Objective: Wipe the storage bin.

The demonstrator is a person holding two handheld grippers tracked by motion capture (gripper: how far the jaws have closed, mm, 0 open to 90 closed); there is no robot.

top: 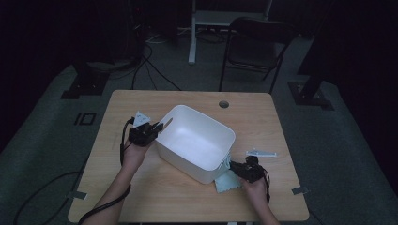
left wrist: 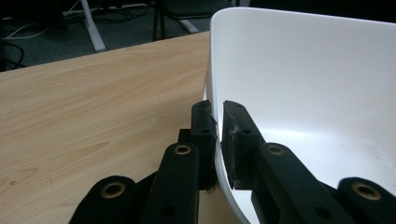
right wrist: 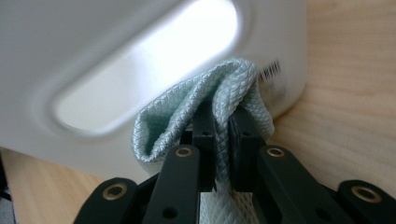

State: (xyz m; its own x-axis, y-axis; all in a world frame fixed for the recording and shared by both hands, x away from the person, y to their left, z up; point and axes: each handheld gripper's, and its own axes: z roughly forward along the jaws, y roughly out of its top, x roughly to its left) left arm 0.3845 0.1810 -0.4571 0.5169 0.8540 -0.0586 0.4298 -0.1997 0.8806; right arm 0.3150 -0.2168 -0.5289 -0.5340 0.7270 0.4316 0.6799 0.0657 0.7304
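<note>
White tub (top: 195,140) sits mid-counter (top: 141,197); the left hand-held gripper (top: 158,127) is clamped on its rim at 9 o'clock. At 4 o'clock, the right hand-held gripper (top: 233,166) pinches a pale-green cloth (right wrist: 224,93) against the tub's outer wall.

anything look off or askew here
Nothing spilled or damaged. The white bin sits skewed to the table edges, its rim pinched by the left gripper. The pale green cloth is bunched in the right gripper against the bin's outer wall.
</note>
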